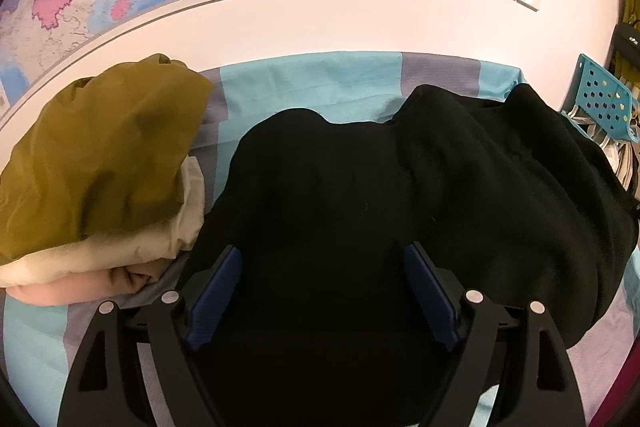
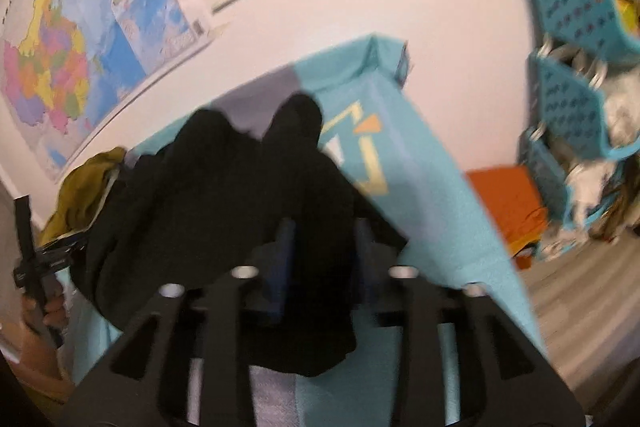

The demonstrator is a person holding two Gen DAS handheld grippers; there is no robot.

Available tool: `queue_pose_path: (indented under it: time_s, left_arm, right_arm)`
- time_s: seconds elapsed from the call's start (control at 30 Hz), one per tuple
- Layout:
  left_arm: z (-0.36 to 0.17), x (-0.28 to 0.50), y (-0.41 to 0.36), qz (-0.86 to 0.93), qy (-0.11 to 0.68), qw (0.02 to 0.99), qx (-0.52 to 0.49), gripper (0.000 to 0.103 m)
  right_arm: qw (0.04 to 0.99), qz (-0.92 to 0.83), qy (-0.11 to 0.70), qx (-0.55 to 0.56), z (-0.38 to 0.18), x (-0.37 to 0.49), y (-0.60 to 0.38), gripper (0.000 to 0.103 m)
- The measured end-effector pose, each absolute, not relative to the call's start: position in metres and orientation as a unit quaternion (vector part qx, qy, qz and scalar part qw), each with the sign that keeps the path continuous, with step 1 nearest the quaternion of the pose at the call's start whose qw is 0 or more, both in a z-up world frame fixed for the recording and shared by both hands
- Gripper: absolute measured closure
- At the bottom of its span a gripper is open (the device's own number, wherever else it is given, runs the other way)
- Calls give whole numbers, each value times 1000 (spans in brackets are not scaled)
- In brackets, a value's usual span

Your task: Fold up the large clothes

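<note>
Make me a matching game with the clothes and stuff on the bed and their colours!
Things:
1. big garment
2. top of the pile
3. bed sheet
4. basket

Colours:
A. turquoise with grey stripes
B. olive
C. black
D. blue with holes

Pairs: 1-C, 2-B, 3-A, 4-D
</note>
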State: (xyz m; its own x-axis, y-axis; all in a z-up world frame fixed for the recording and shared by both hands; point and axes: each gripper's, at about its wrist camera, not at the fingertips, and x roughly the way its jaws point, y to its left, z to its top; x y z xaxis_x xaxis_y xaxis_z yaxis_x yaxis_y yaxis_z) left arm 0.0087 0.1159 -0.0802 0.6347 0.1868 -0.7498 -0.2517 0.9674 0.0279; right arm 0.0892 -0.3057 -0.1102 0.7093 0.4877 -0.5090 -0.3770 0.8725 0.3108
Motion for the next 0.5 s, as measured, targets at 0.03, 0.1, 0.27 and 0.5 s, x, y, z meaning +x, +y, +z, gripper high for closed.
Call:
queue_pose_path:
  time_s: [0.03,0.1,0.27,0.5]
  left_arm:
    - [-79,7,115,119,409,904,-42,22]
    - [-77,4,113,120,406,905,-42,22]
    - [-75,-5,107,124,402,907,-30,22]
    - [-74,-13,108,119,400,908,-39,20]
  right_arm:
    - [923,238,290,88,-106,85,-305,56]
    - [923,264,271,72,-93,74,-294,48]
    - [906,341,249,23,-76,53,-250,47]
    - [859,408,308,-31,-106,68,-173,48]
